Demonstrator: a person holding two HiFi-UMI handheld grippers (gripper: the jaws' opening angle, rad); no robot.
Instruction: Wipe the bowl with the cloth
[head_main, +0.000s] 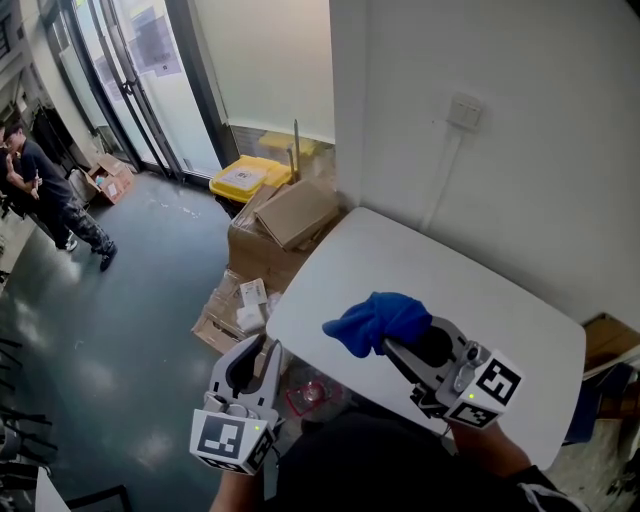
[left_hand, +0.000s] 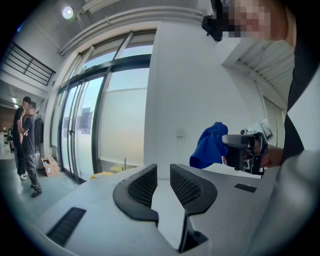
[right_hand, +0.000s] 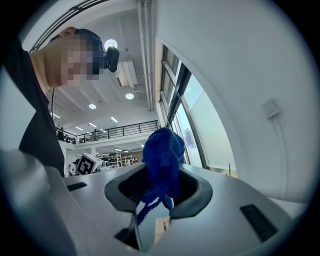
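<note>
1. The right gripper (head_main: 392, 348) is clamped on the blue cloth (head_main: 375, 320). The cloth bunches up past its jaw tips, above the white table (head_main: 500, 330).
2. The left gripper (head_main: 258, 360) has its jaws a narrow gap apart with nothing between them. It is off the table's edge, to the left of the right gripper and apart from it.
3. Ahead of the left gripper's tips, stacked cardboard boxes (head_main: 295, 212) stand on the floor. The top one is closed, so its contents are hidden.
4. Beyond the boxes, a yellow crate (head_main: 250, 178) has a white sheet on top.
5. Just ahead of the left gripper, a low open carton (head_main: 240, 305) holds small white packs.
</note>
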